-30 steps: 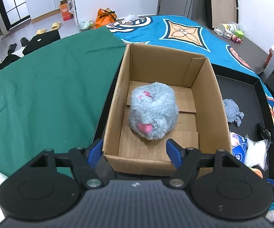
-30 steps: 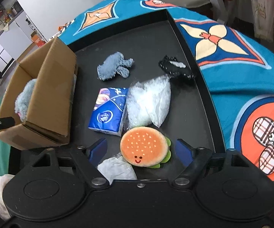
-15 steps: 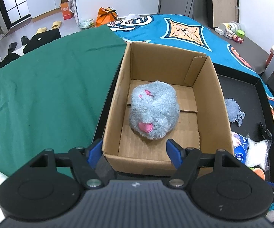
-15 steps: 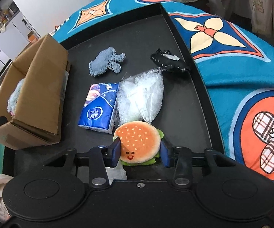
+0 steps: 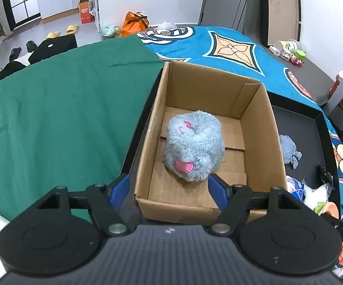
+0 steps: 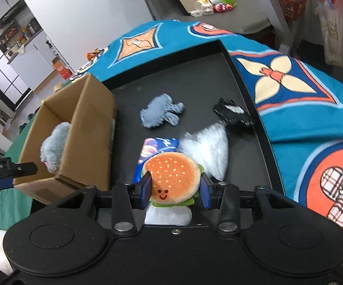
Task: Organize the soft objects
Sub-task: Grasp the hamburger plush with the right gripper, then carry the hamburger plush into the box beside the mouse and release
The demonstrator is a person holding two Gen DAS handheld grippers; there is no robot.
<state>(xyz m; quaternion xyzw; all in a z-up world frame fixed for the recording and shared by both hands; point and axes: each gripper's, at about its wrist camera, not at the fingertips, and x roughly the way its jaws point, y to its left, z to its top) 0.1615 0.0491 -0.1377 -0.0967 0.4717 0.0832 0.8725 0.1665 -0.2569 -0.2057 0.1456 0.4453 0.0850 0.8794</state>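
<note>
My right gripper [image 6: 175, 191] is shut on a plush hamburger [image 6: 172, 178] and holds it lifted above the black tray [image 6: 195, 76]. A cardboard box [image 5: 209, 128] stands at the tray's left end with a grey fluffy plush [image 5: 194, 148] inside; box [image 6: 76, 137] and plush [image 6: 53, 148] also show in the right wrist view. My left gripper [image 5: 167, 193] is open and empty, its fingers straddling the box's near wall. On the tray lie a grey-blue cloth toy [image 6: 160, 114], a black soft item [image 6: 233, 112], a clear plastic bag [image 6: 209, 147] and a blue tissue pack [image 6: 156, 149].
The tray sits on a blue patterned cloth [image 6: 302, 109]; a green cloth [image 5: 59, 109] covers the table left of the box. A white soft item [image 6: 167, 215] lies under the hamburger. Small bottles and toys [image 6: 215, 3] stand on a far surface.
My right gripper closed on the hamburger and lifted it off the tray, tilting the view up. The left gripper stayed open at the box, nearly still.
</note>
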